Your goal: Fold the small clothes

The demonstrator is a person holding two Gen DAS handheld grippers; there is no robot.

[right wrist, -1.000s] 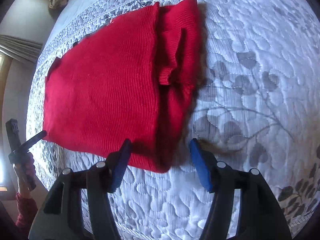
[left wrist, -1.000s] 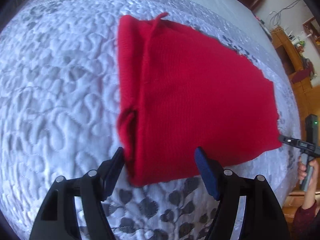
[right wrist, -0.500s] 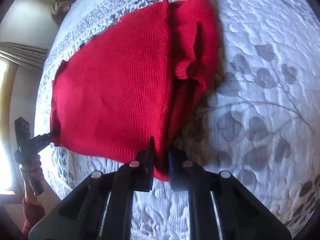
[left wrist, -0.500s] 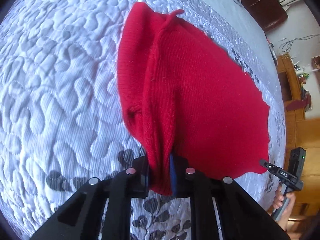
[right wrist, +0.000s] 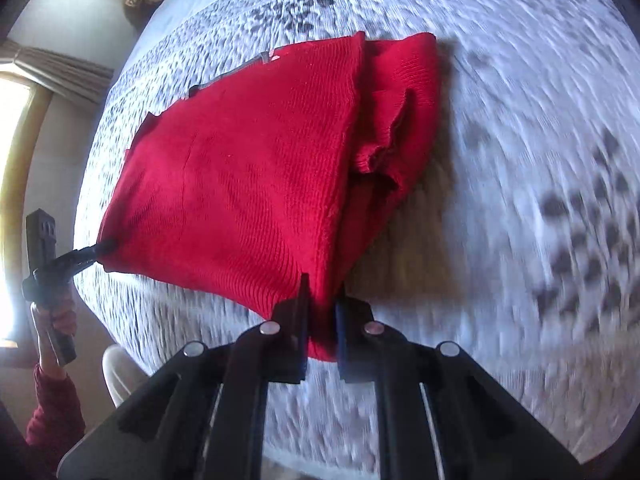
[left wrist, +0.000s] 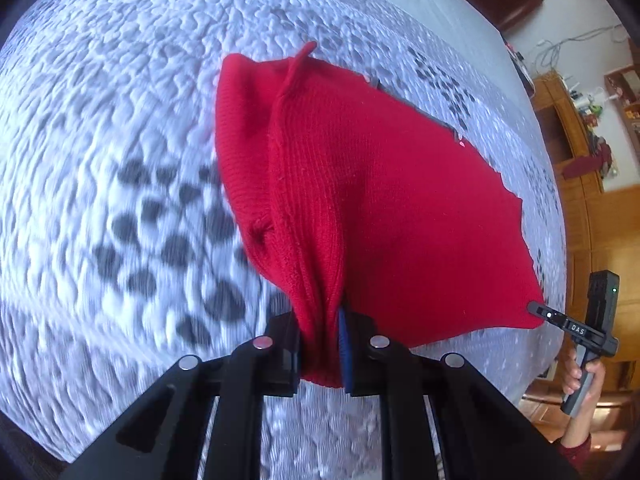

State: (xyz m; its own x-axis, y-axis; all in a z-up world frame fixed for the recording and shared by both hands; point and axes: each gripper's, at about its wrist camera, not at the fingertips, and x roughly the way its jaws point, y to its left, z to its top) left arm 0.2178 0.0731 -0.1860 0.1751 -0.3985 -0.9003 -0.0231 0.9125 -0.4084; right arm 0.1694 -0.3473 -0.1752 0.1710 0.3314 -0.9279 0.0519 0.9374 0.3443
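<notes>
A red knit garment [left wrist: 380,208] lies partly folded on a white quilted bedspread [left wrist: 100,140]. My left gripper [left wrist: 322,340] is shut on one near corner of it and lifts that corner off the bed. My right gripper [right wrist: 320,320] is shut on the other near corner of the garment [right wrist: 248,184] and lifts it too. Each gripper also shows in the other's view, at the far corner: the right one [left wrist: 556,316] and the left one [right wrist: 86,254]. A folded sleeve [right wrist: 400,128] lies along the garment's side.
The bedspread [right wrist: 520,120] has grey leaf prints. Wooden furniture [left wrist: 592,184] stands beyond the bed's edge on the right of the left wrist view. A window with a curtain [right wrist: 24,92] is at the left of the right wrist view.
Both grippers went from open around the near corners to shut on them. They now raise the garment's near edge off the bed, and the views blur with motion.
</notes>
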